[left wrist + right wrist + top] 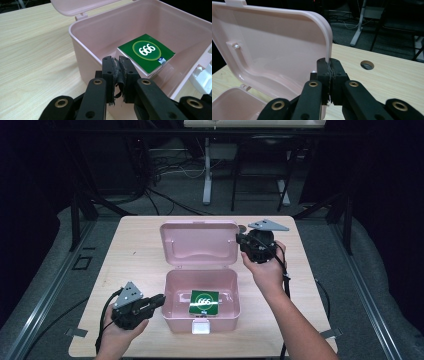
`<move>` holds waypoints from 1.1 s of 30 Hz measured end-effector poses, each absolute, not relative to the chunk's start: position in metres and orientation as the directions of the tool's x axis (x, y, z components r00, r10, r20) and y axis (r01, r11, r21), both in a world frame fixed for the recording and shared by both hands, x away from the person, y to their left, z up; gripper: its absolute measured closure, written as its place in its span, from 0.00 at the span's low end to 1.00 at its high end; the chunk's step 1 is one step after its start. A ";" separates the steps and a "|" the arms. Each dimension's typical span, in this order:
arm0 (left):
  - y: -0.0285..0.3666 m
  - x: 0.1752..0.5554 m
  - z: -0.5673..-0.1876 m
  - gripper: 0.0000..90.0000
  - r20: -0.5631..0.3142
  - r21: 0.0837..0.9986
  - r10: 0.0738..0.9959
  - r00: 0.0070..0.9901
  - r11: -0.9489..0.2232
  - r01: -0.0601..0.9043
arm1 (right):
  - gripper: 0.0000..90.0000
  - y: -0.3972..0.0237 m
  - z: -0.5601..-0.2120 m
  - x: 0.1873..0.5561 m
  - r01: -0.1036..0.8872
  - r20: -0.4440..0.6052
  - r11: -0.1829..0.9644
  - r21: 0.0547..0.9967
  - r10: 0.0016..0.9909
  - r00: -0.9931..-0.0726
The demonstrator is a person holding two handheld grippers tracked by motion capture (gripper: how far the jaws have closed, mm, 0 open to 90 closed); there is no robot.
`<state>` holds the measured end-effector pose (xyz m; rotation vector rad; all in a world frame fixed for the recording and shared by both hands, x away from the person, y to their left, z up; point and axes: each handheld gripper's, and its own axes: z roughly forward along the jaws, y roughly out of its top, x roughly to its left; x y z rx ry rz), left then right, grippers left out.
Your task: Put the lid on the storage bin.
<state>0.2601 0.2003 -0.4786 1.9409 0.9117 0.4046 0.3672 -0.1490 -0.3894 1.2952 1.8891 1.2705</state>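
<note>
Just ahead of the left gripper [118, 75] jaws: pink box [172, 310], open, standing on the wooden bench [135, 255]. Jaws pressed together with frayed pads touching, nothing between them, tips just outside the box's near side wall, as seen in the left gripper view. Beyond those tips and down inside the box: green packet [147, 52] with "666" in white, lying flat on the box floor. White latch [202, 78] off to the right of the jaws in that view, on the box's front wall.

Right gripper [329, 71] jaws also closed tight, tips set at the side edge of the raised lid [274, 47]; cannot tell whether the thin rim is actually pinched between them or merely touching. Lid standing upright to the left of these jaws, inner face showing, hinged at the back of the box. To the right of the jaws and farther off: round hole [367, 65] in the bench top.

From the high view: left gripper [156, 301] held in the left hand [120, 332] beside the box's left wall; right gripper [241, 240] in the right hand [267, 267] at the lid's right edge, grey three-cornered plate on top.
</note>
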 end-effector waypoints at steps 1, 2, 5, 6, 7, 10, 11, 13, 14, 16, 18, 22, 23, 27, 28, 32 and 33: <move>0.201 0.261 -0.478 0.93 -0.083 0.850 0.735 0.673 -0.300 0.432 | 0.98 -0.150 -0.390 0.366 0.420 0.093 0.099 0.902 0.906 -0.413; 0.201 0.261 -0.478 0.93 -0.084 0.850 0.734 0.674 -0.300 0.434 | 0.98 -0.150 -0.390 0.365 0.415 0.092 0.097 0.905 0.906 -0.413; 0.201 0.262 -0.477 0.92 -0.092 0.852 0.734 0.672 -0.291 0.435 | 0.98 -0.149 -0.391 0.360 0.402 0.077 0.107 0.909 0.907 -0.414; 0.201 0.263 -0.476 0.92 -0.086 0.854 0.734 0.674 -0.294 0.430 | 0.98 -0.149 -0.391 0.359 0.397 0.071 0.109 0.911 0.908 -0.414; 0.201 0.263 -0.475 0.92 -0.084 0.856 0.735 0.673 -0.293 0.426 | 0.98 -0.149 -0.391 0.357 0.395 0.069 0.111 0.912 0.908 -0.414; 0.202 0.264 -0.469 0.91 -0.076 0.866 0.739 0.669 -0.284 0.412 | 0.98 -0.148 -0.391 0.353 0.381 0.054 0.121 0.917 0.908 -0.417; 0.202 0.264 -0.467 0.90 -0.070 0.869 0.741 0.668 -0.284 0.406 | 0.98 -0.148 -0.392 0.351 0.374 0.052 0.119 0.920 0.907 -0.417; 0.204 0.266 -0.463 0.90 -0.066 0.874 0.746 0.663 -0.276 0.399 | 0.98 -0.149 -0.394 0.348 0.364 0.050 0.117 0.924 0.907 -0.419; 0.205 0.267 -0.461 0.90 -0.063 0.877 0.750 0.659 -0.273 0.394 | 0.98 -0.150 -0.394 0.347 0.359 0.053 0.113 0.927 0.905 -0.422; 0.206 0.268 -0.458 0.89 -0.055 0.883 0.756 0.652 -0.268 0.385 | 0.98 -0.150 -0.395 0.343 0.351 0.047 0.115 0.929 0.906 -0.422; 0.207 0.270 -0.454 0.89 -0.049 0.887 0.759 0.649 -0.265 0.378 | 0.98 -0.149 -0.395 0.340 0.344 0.038 0.120 0.931 0.907 -0.420; 0.206 0.276 -0.447 0.86 -0.026 0.894 0.767 0.641 -0.269 0.358 | 0.97 -0.150 -0.395 0.335 0.342 0.031 0.128 0.931 0.905 -0.425; 0.206 0.277 -0.445 0.86 -0.023 0.894 0.766 0.642 -0.272 0.356 | 0.97 -0.150 -0.395 0.334 0.342 0.029 0.131 0.930 0.904 -0.426; 0.206 0.283 -0.437 0.83 -0.013 0.903 0.776 0.631 -0.263 0.341 | 0.97 -0.150 -0.396 0.330 0.337 0.025 0.133 0.932 0.904 -0.427; 0.206 0.285 -0.435 0.83 -0.010 0.904 0.777 0.630 -0.263 0.338 | 0.97 -0.150 -0.396 0.328 0.334 0.027 0.130 0.934 0.904 -0.426; 0.207 0.291 -0.426 0.81 -0.001 0.912 0.790 0.613 -0.251 0.325 | 0.96 -0.154 -0.399 0.324 0.336 0.060 0.101 0.937 0.897 -0.438; 0.207 0.293 -0.424 0.81 -0.003 0.912 0.792 0.610 -0.247 0.326 | 0.96 -0.155 -0.399 0.323 0.337 0.065 0.097 0.936 0.896 -0.440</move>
